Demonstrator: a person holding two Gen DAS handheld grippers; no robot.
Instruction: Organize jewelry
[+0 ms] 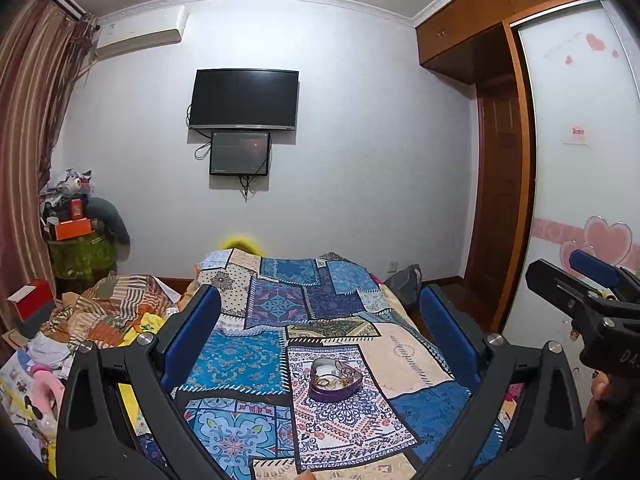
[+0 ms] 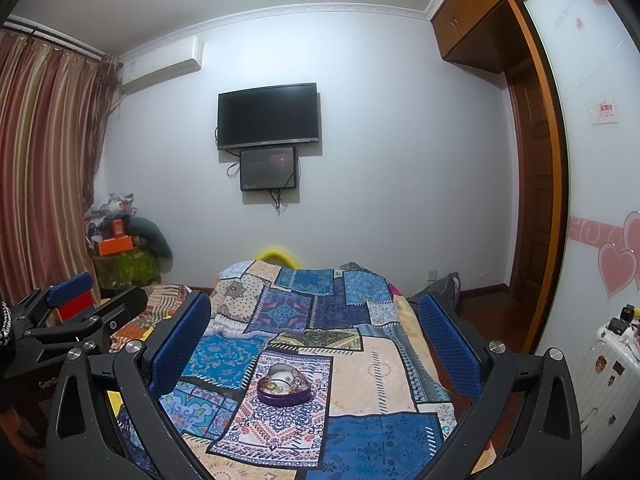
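A purple heart-shaped tin (image 1: 335, 382) lies open on the patchwork bedspread (image 1: 404, 364). It holds a tangle of gold and silver jewelry. It also shows in the right wrist view (image 2: 284, 389). My left gripper (image 1: 320, 312) is open and empty, held above the bed short of the tin. My right gripper (image 2: 316, 316) is open and empty too, at about the same distance from the tin. Each gripper shows at the edge of the other's view.
Clothes and soft toys (image 1: 60, 344) are piled left of the bed. A red box (image 1: 30, 304) stands there. A wardrobe (image 2: 592, 160) and a white suitcase (image 2: 608, 376) are on the right. A TV (image 1: 244, 100) hangs on the far wall.
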